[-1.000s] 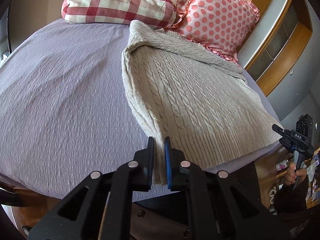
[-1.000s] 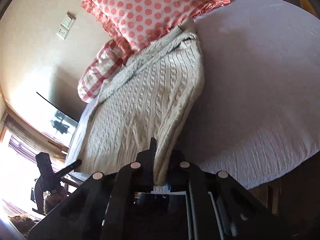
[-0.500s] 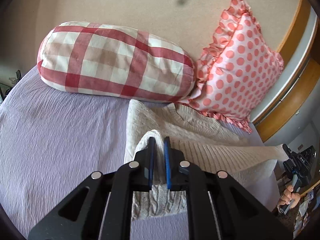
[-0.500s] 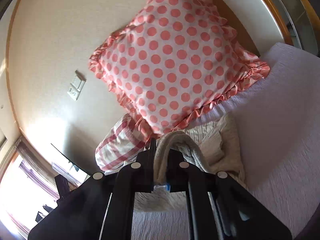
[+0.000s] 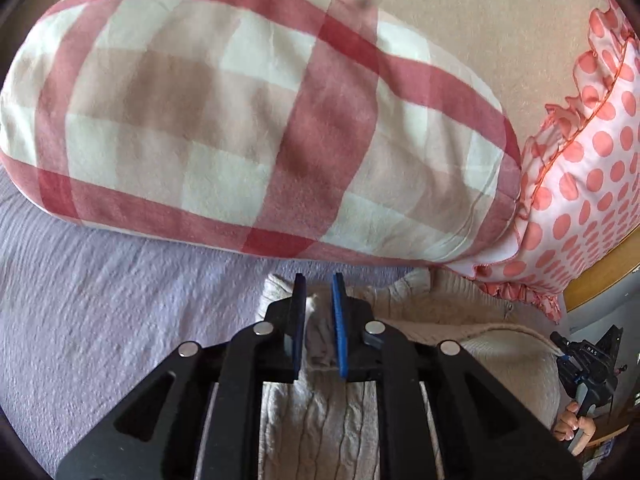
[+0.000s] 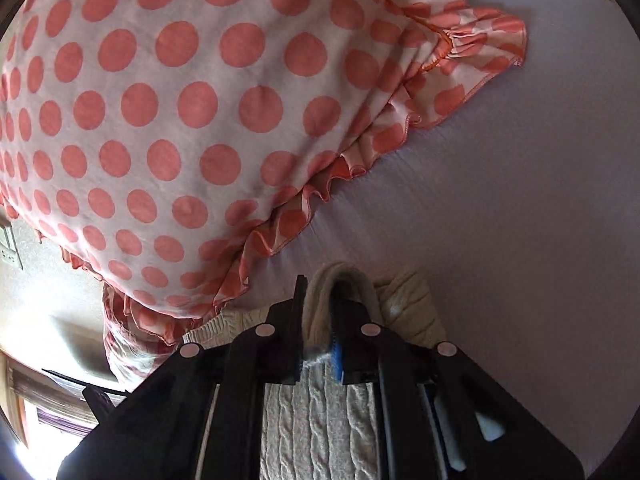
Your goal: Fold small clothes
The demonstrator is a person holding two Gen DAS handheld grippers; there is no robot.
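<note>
A cream cable-knit sweater lies folded on the lilac bed, its lower hem brought up over its neck end by the pillows. My left gripper is shut on the sweater's hem edge, with knit bunched between the blue pads. My right gripper is shut on the other hem corner, which loops over its fingers. The sweater also shows under the right gripper. Both grippers sit low over the sweater's top end.
A red-and-cream checked bolster pillow lies right ahead of the left gripper. A pink polka-dot ruffled pillow stands ahead of the right gripper, and also shows at far right in the left wrist view. Lilac bedsheet spreads around.
Both grippers carried the sweater's hem from the foot of the bed up toward the pillows, folding the sweater in half. The pillows now fill both views.
</note>
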